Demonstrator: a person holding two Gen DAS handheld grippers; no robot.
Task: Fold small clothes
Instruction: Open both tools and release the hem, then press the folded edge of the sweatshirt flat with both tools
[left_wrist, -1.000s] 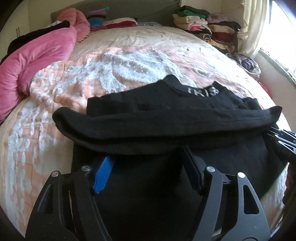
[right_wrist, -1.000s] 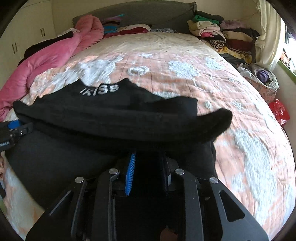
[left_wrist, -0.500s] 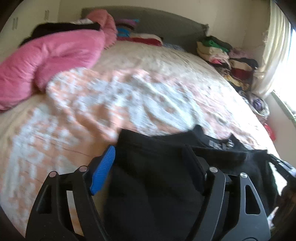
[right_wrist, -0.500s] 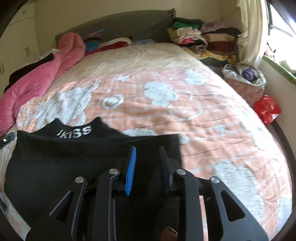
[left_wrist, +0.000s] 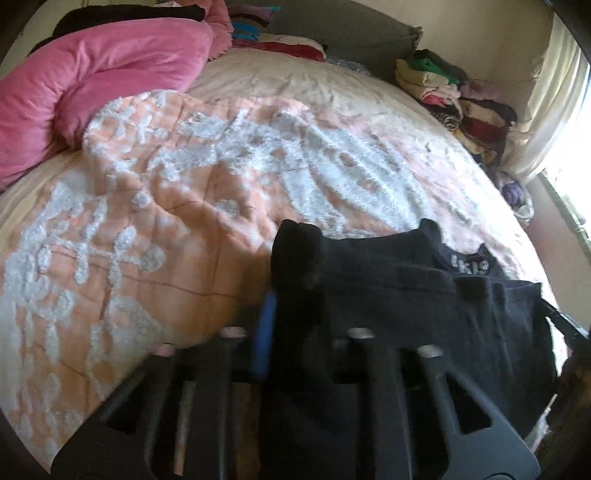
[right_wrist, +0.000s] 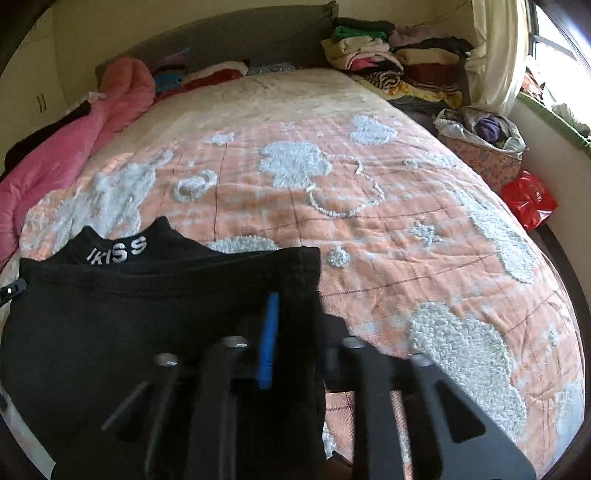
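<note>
Black knit garment, soft, light and limp, lies at the bed's near edge; my left gripper and right gripper are clamped on its two near corners, the soundest holds.

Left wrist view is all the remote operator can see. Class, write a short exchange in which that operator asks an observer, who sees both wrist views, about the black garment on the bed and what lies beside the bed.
Operator: My view shows only a sliver of the other tool. Does it have the cloth?
Observer: Yes. The right gripper is shut on the right edge of the black garment, with cloth between its blue pad and the other finger.
Operator: Is there anything beside the bed on the window side that I am missing?
Observer: A red bag lies low beside the bed, just this side of a box of clothes.
</note>
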